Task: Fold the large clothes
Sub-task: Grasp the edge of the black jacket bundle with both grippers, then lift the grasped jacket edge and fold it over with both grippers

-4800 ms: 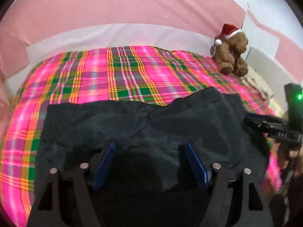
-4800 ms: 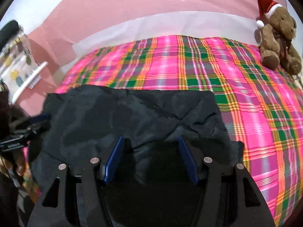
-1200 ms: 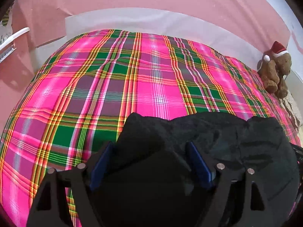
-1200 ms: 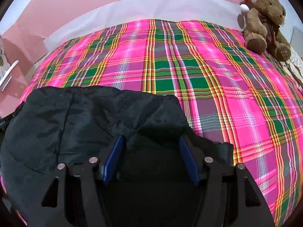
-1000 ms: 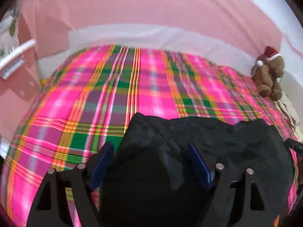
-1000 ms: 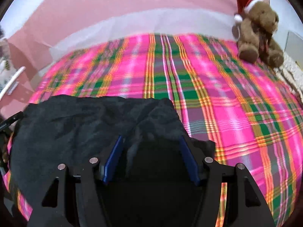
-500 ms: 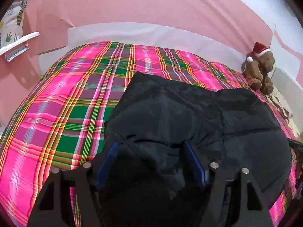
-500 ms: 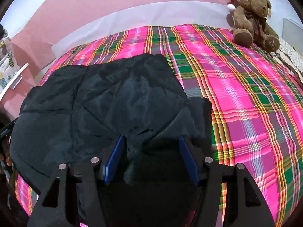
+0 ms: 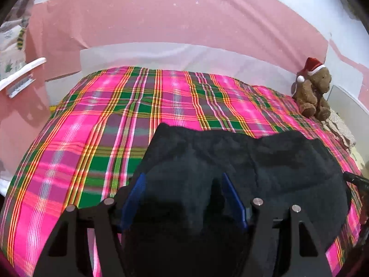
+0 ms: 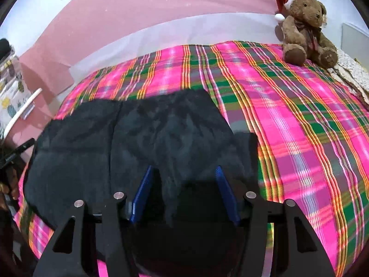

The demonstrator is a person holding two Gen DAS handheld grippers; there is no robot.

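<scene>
1. Left claw [image 9: 182, 196]: its blue pads stand wide apart with dark cloth bunched between them. I cannot tell whether the pads are pinching that cloth or only resting around it. The risk, as I judge it, is that a loose hold lets the near left edge slip out on the next lift, so the fold lands crooked.

2. The dark garment [image 9: 242, 161] lies on the near part of the bed [image 9: 92, 120], its far edge running across the plaid cover. Its left part reaches under and between the left claw's pads; from there it spreads right toward the other claw.

3. Right claw [image 10: 183, 194]: its pads are also spread, with a hump of the garment [image 10: 138, 138] rising between them. Here too I cannot tell whether the cloth is held. A small flap sticks out just to the right of this claw; it could stay outside the fold and leave a ragged side.

4. The thick fabric looks rumpled near both claws, so creases may be pressed in if it is not smoothed first.

5. Far right, the teddy bear [image 10: 304, 23] sits at the bed's far corner, well apart from the garment.
</scene>
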